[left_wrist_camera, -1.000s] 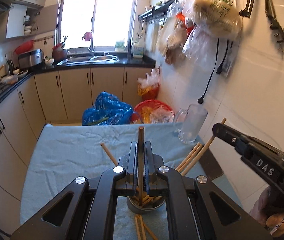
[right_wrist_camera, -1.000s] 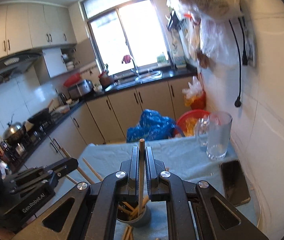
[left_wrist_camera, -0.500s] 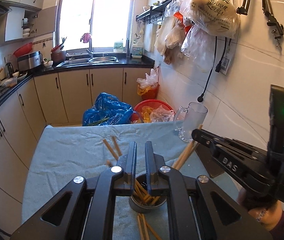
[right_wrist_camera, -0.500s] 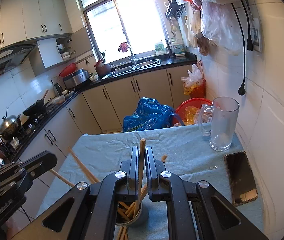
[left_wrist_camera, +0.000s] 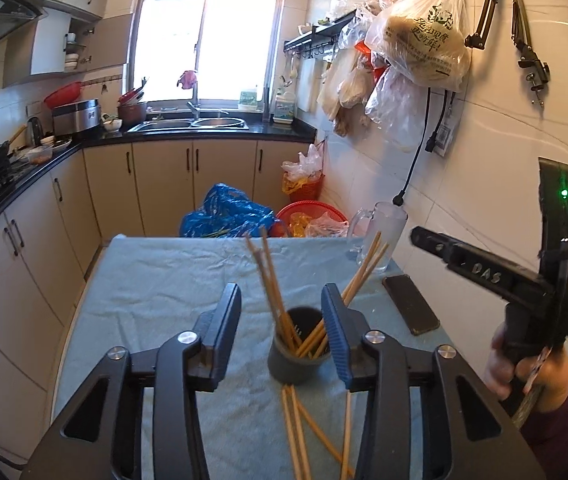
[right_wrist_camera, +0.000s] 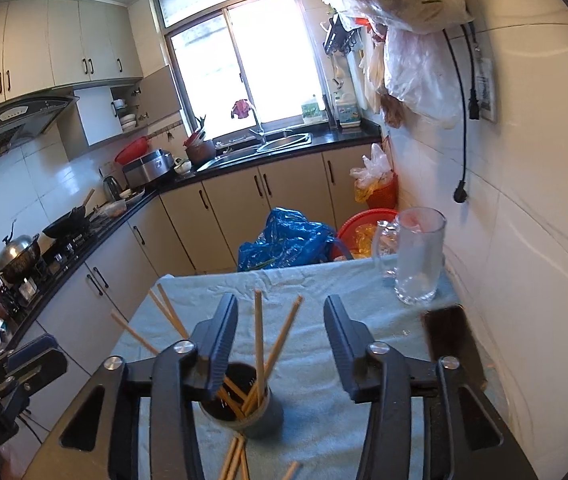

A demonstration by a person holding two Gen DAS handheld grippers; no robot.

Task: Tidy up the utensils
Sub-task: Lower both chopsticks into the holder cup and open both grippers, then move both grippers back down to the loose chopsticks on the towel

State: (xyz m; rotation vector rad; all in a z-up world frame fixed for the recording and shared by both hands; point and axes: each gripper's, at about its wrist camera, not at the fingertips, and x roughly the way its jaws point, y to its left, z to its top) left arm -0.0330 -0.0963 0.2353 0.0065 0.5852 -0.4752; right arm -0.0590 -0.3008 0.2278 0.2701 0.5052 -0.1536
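A dark grey holder cup [left_wrist_camera: 297, 358] stands on the blue-cloth table [left_wrist_camera: 164, 280] with several wooden chopsticks [left_wrist_camera: 270, 280] leaning in it. More loose chopsticks [left_wrist_camera: 304, 432] lie on the cloth in front of it. My left gripper [left_wrist_camera: 282, 312] is open and empty, jaws wide just above the cup. My right gripper [right_wrist_camera: 280, 328] is open and empty above the same cup [right_wrist_camera: 244, 408], where chopsticks [right_wrist_camera: 259, 344] stand. The right gripper's body [left_wrist_camera: 504, 280] shows at the right in the left wrist view.
A glass mug [right_wrist_camera: 418, 256] stands at the table's far right corner, a black phone [left_wrist_camera: 410, 302] beside it near the tiled wall. Kitchen cabinets run along the left. Blue bag [left_wrist_camera: 228, 216] and red basket [left_wrist_camera: 312, 216] sit on the floor beyond the table.
Both grippers held a chopstick upright over the cup; the left let go first, then the right. Both now stand wide open and raised, with the chopsticks in the cup.
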